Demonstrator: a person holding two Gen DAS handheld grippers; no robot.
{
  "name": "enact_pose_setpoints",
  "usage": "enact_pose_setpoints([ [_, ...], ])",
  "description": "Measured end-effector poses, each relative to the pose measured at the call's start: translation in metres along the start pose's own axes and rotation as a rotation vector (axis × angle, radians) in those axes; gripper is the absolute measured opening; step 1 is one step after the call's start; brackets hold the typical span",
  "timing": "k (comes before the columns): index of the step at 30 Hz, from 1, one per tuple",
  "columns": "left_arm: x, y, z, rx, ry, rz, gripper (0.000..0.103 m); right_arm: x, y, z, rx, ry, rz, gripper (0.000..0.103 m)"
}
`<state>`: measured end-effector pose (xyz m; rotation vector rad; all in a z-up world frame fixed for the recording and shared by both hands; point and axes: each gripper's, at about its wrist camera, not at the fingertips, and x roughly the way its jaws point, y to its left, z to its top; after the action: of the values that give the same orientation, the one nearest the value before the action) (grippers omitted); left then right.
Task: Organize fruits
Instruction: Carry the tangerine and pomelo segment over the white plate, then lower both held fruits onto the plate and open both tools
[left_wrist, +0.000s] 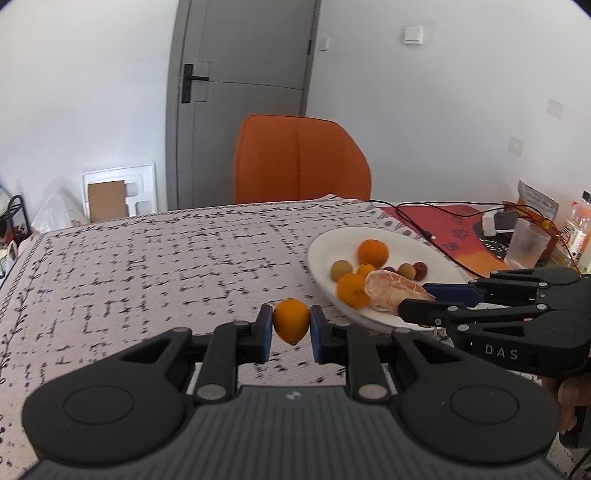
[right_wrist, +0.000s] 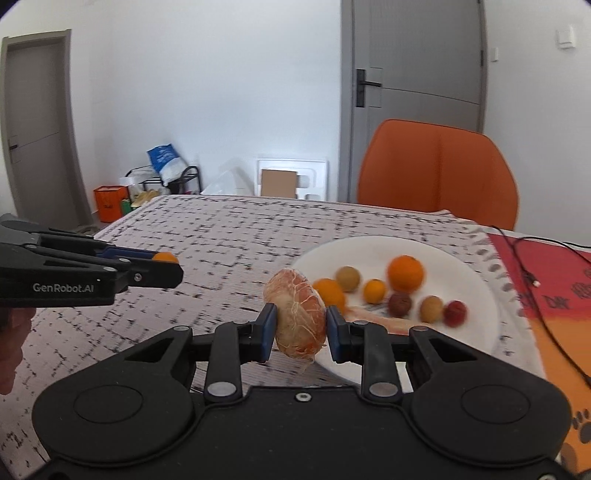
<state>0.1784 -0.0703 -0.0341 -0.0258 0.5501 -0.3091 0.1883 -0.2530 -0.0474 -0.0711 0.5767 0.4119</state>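
I see the table (left_wrist: 147, 258) carrying a white plate (right_wrist: 476, 295) near its right edge, loose fruit on it. My right tongs (right_wrist: 300, 325) are clenched on the peeled pomelo (right_wrist: 297, 317), held over the plate's near-left rim. My left tongs (left_wrist: 291, 328) grasp a kumquat (left_wrist: 291, 320) between the pads, above the cloth just left of the plate.

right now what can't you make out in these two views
- Right wrist view: fruit on the plate is motion-blurred; the small ones can't be identified.
- Left wrist view: the right gripper hides part of the peeled fruit.
- Right wrist view: the left gripper covers most of the small orange.
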Motion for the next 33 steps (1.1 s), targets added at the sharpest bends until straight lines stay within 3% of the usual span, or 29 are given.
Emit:
enact_pose_setpoints([
  [14,0.024,-0.037,0.01,0.059,0.016,-0.059,0.02,-0.012,-0.049,-0.014,0.065,-0.006,-0.092,0.027],
  [33,0.067,-0.078,0.02,0.134,0.06,-0.11,0.02,-0.016,-0.082,-0.025,0.135,-0.019,-0.132,0.027],
])
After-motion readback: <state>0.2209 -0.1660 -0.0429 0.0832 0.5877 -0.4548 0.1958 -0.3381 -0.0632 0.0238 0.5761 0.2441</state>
